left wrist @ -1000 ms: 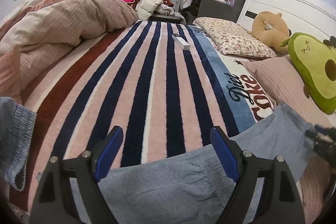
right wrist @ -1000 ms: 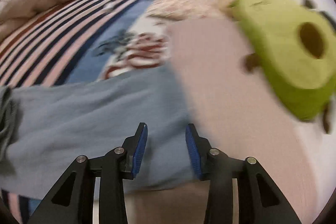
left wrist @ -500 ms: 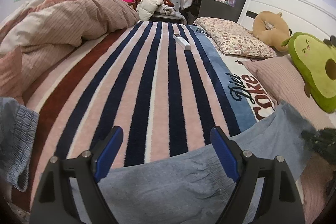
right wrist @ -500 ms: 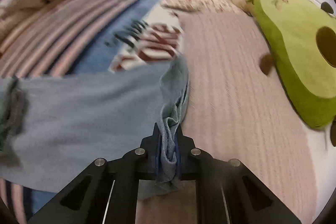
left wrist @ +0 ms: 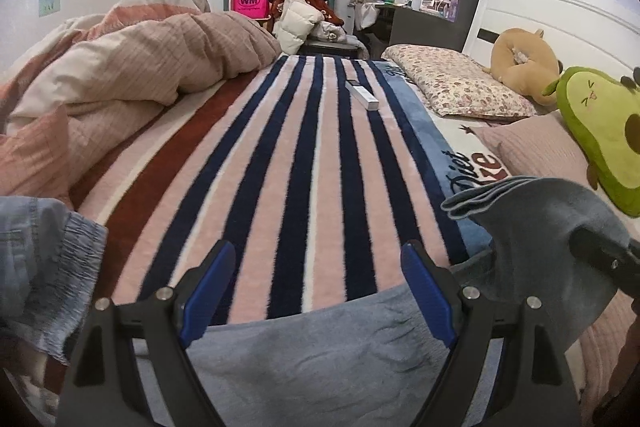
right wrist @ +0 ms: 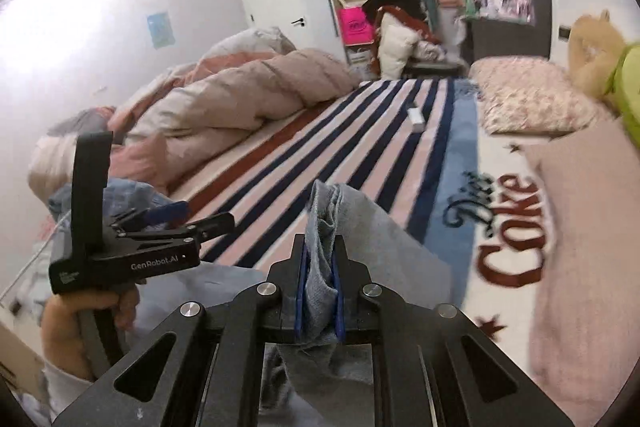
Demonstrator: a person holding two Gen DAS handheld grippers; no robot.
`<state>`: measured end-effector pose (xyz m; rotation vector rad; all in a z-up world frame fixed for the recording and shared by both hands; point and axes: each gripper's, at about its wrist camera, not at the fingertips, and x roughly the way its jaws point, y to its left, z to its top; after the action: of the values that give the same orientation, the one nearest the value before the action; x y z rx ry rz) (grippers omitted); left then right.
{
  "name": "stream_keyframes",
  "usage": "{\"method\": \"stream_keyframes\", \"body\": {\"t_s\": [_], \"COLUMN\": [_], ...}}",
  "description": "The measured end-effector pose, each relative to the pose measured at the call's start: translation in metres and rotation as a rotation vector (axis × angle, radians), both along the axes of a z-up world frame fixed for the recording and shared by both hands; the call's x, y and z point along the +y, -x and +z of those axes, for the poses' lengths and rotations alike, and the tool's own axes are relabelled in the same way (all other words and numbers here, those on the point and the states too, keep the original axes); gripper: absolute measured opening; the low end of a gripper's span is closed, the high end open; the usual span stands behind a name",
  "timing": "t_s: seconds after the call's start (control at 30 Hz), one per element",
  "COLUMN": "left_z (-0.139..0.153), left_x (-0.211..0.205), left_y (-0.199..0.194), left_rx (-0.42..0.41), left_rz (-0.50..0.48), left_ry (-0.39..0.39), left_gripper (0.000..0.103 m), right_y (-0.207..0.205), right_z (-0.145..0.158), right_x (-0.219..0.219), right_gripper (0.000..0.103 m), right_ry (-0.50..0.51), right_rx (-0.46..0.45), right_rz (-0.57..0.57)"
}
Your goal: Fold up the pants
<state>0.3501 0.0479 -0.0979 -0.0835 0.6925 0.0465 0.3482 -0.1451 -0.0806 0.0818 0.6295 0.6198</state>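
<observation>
The left gripper (left wrist: 316, 291) is held with jaws spread wide above the pants (left wrist: 320, 359), which are laid across the striped blanket (left wrist: 288, 155) on the bed. One pant end is pinched between the right gripper's (right wrist: 319, 297) pressed jaws and lifted. Farther off, a pillow (left wrist: 456, 87) and an avocado plush (left wrist: 604, 131) are seen.

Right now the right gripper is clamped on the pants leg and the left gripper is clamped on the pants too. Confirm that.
Not quite. The right gripper is shut on the pants, but the left gripper is open, fingers wide apart above the cloth, holding nothing. The left wrist view shows it.
</observation>
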Motion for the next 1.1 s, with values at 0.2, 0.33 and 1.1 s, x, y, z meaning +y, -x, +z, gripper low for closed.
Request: {"method": "stream_keyframes", "body": {"t_s": [0.2,0.33,1.1], "left_z": [0.002,0.002,0.035], "left_x": [0.015,0.034,0.141], "left_y": [0.026,0.048,0.120], "left_rx": [0.043,0.018,-0.170], "left_rz": [-0.011,-0.015,0.261], "left_ry": [0.005,0.036,0.134], "left_gripper": [0.082,0.082,0.088], "right_y": [0.007,0.018,0.068], "right_z": [-0.005,-0.002,-0.066], "right_x": [0.018,0.033,0.230], "right_gripper": [0.005,0.005,0.006], "right_ry": [-0.093,-0.111,0.024], "right_rx": [0.025,0.003,0.131], "right_rz": [0.130,0.168,0.577]}}
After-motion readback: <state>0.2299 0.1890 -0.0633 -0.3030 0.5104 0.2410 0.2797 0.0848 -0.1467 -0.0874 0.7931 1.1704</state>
